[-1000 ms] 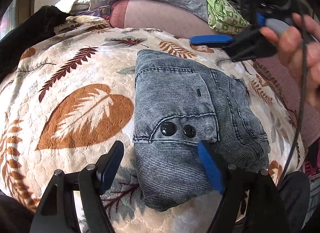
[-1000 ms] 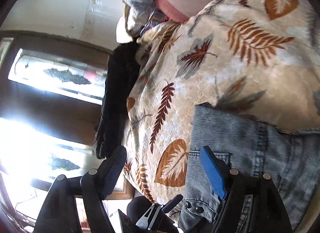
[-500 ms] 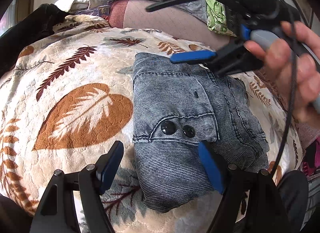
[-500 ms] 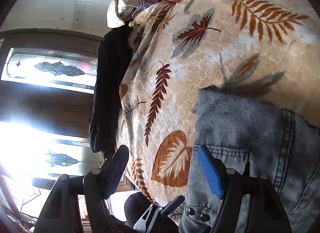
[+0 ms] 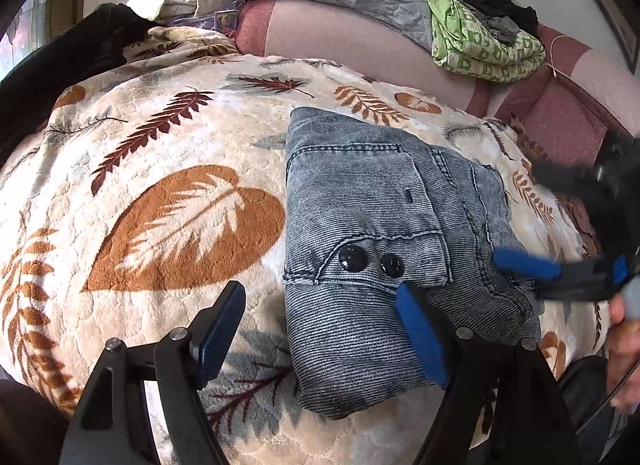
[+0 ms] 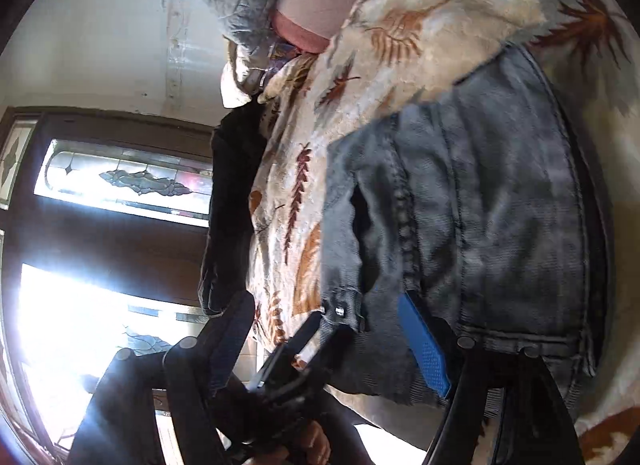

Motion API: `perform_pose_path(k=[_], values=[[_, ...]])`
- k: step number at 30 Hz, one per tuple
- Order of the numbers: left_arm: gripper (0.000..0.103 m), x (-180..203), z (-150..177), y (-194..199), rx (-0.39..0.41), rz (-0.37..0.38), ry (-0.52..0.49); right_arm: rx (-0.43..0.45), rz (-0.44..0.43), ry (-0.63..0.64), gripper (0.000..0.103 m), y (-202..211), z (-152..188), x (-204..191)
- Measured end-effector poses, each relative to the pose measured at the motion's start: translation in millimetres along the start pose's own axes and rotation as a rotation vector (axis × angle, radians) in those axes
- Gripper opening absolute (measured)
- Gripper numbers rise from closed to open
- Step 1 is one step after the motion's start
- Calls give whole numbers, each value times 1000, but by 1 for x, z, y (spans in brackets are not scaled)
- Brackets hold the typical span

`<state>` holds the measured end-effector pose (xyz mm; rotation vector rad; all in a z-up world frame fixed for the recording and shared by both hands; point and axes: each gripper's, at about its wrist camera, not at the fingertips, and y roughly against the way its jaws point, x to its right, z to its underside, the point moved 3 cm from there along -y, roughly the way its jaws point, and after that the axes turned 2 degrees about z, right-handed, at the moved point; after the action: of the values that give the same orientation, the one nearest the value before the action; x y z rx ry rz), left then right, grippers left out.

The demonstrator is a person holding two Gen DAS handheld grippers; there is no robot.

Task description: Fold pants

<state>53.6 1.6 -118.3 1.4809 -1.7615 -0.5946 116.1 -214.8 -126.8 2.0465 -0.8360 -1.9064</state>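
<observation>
With the pants (image 5: 384,241) folded small on the blanket (image 5: 168,169), both grippers, left (image 5: 320,341) and right (image 6: 328,341), gape empty, the right opening; next, maybe tidy the right edge.

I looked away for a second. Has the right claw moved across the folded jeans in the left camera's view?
Yes. The right claw has come down from the jeans' far edge to their near right side, jaws opening, nothing between them.

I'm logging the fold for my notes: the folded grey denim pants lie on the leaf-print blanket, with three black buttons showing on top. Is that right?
Not quite: the left wrist view shows two black buttons, side by side on the pocket flap, not three. The rest holds: the folded grey denim pants lie on the leaf-print blanket.
</observation>
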Motion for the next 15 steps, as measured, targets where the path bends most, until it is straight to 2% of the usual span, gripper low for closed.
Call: perform_pose_path(k=[1, 3, 4, 6, 7, 8, 9, 11, 13, 15], values=[[78, 0, -3, 5, 24, -7, 4, -24, 21, -39, 79, -2, 7, 18], [78, 2, -4, 15, 60, -24, -5, 17, -45, -48, 78, 6, 14, 25], [78, 5, -3, 14, 54, -30, -22, 29, -57, -43, 79, 13, 14, 21], [79, 11, 4, -1, -26, -62, -84, 80, -94, -11, 79, 29, 15, 11], [79, 12, 7, -5, -33, -79, -101, 96, -114, 10, 79, 35, 17, 7], [80, 11, 8, -3, -3, -77, -97, 107, -129, 22, 79, 38, 20, 6], [80, 11, 8, -3, -12, -81, -93, 107, -117, 19, 81, 37, 23, 11], [80, 11, 4, 0, -30, -73, -69, 66, -28, -53, 83, 24, 29, 38], [80, 15, 1, 8, -11, -67, -68, 102, -115, -94, 82, 30, 30, 47], [80, 22, 1, 19, 52, -78, -99, 141, -148, -85, 82, 43, 30, 43]])
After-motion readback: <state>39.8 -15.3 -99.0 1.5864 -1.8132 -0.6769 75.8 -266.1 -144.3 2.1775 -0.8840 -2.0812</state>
